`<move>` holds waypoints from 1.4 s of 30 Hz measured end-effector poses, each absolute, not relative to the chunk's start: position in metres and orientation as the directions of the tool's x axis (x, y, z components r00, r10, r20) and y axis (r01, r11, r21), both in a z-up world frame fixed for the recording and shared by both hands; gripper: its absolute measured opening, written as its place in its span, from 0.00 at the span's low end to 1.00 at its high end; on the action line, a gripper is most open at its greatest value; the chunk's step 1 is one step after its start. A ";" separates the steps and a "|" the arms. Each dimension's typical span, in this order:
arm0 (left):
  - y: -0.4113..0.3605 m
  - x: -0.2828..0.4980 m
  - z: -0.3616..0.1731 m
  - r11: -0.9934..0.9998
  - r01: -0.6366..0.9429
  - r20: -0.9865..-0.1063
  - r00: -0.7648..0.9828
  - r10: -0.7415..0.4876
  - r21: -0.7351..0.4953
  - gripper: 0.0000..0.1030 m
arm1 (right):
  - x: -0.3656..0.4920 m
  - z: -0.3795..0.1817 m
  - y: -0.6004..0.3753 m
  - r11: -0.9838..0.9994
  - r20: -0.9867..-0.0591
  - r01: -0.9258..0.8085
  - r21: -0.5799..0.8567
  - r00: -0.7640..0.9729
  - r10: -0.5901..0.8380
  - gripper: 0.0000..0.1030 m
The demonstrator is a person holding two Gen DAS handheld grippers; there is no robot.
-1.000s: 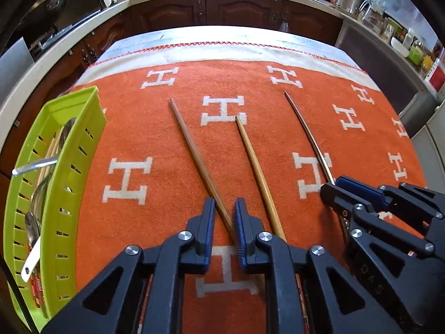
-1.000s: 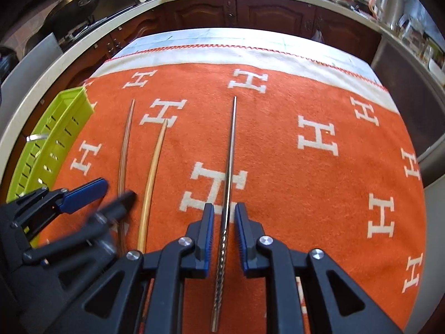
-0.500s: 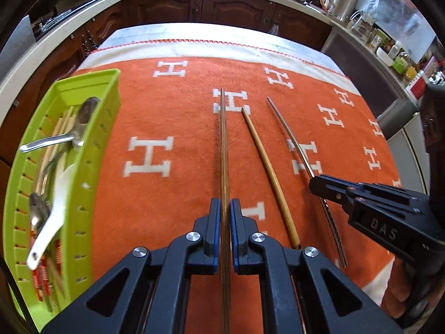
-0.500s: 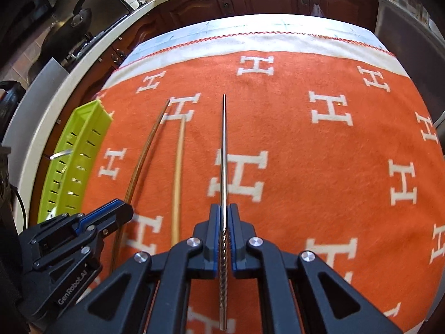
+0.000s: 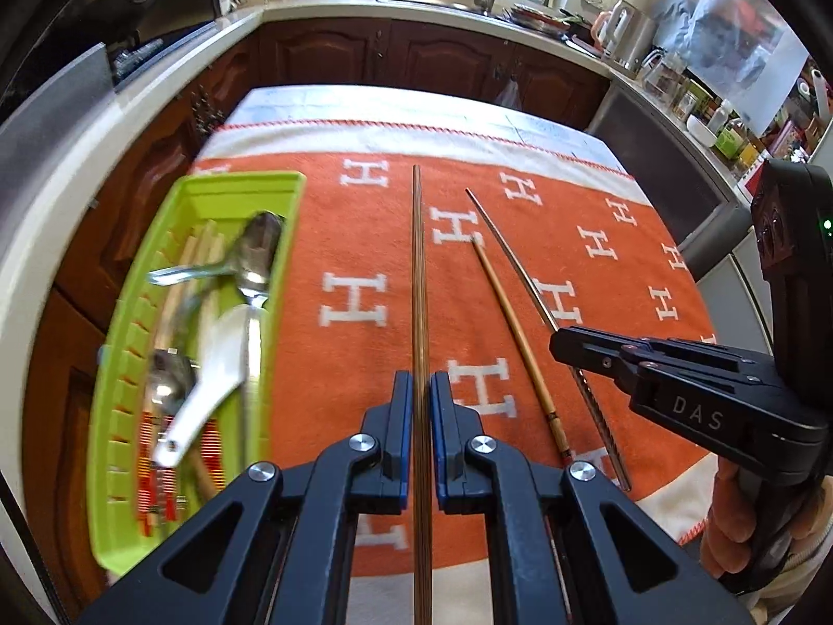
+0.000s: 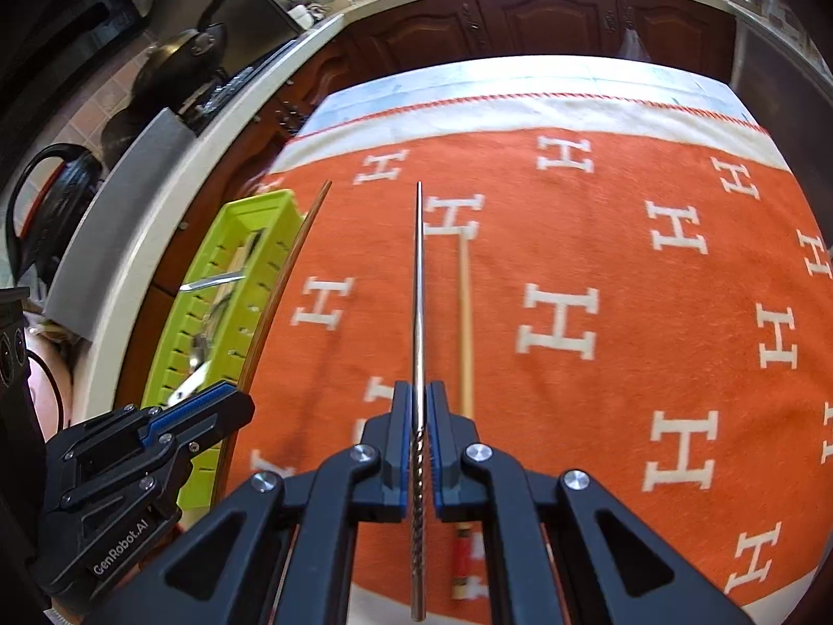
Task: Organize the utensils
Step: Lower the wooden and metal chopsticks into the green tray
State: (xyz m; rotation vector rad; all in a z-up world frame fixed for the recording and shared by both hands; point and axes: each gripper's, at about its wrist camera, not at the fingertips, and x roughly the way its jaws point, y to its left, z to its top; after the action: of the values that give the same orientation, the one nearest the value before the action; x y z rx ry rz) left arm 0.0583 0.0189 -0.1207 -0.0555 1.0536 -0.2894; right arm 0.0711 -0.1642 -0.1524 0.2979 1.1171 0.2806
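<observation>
The left gripper (image 5: 421,406) has its fingers clamped on a dark wooden chopstick (image 5: 419,281), which runs toward 12 o'clock above the orange cloth (image 5: 338,364); the right gripper (image 6: 418,416) has its fingers clamped on a steel chopstick (image 6: 418,286), likewise pointing to 12 o'clock. A pale wooden chopstick (image 5: 513,338) lies flat on the cloth, between the two held ones in the left view and just to the 3 o'clock side of the steel one in the right view. At 9 o'clock a green tray (image 5: 284,281) sits on the cloth at the table's edge; inside it lie metal spoons (image 5: 255,255), a white spoon (image 5: 208,385) and more sticks, partly blurred.
</observation>
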 end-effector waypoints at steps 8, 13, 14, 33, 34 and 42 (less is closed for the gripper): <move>0.087 0.051 -0.078 0.986 0.116 -0.812 0.561 -0.164 -0.119 0.04 | 0.081 -0.118 -0.107 0.887 -0.797 -0.194 0.418 0.390 0.461 0.05; 0.137 0.049 -0.071 0.997 0.032 -0.805 0.589 -0.073 -0.067 0.04 | 0.094 -0.099 -0.063 0.833 -0.754 -0.233 0.502 0.354 0.553 0.05; 0.144 0.051 -0.075 0.997 0.030 -0.814 0.577 -0.070 -0.065 0.04 | 0.097 -0.096 -0.052 0.823 -0.746 -0.239 0.515 0.348 0.568 0.05; 0.174 0.070 -0.135 0.995 0.062 -0.875 0.474 -0.095 -0.075 0.05 | 0.154 -0.158 0.021 0.784 -0.765 -0.043 0.620 0.188 0.615 0.09; 0.173 0.070 -0.135 0.996 0.061 -0.877 0.471 -0.092 -0.072 0.06 | 0.154 -0.159 0.020 0.784 -0.767 -0.037 0.620 0.184 0.615 0.09; 0.168 0.069 -0.133 0.998 0.047 -0.886 0.460 -0.061 -0.044 0.14 | 0.144 -0.151 -0.009 0.814 -0.788 -0.079 0.575 0.214 0.578 0.09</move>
State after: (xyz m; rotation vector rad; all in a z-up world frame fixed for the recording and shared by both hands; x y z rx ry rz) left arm 0.0687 0.1676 -0.1330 -0.0137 1.0905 -0.0664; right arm 0.1441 -0.0091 -0.1505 0.4633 1.2838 0.4788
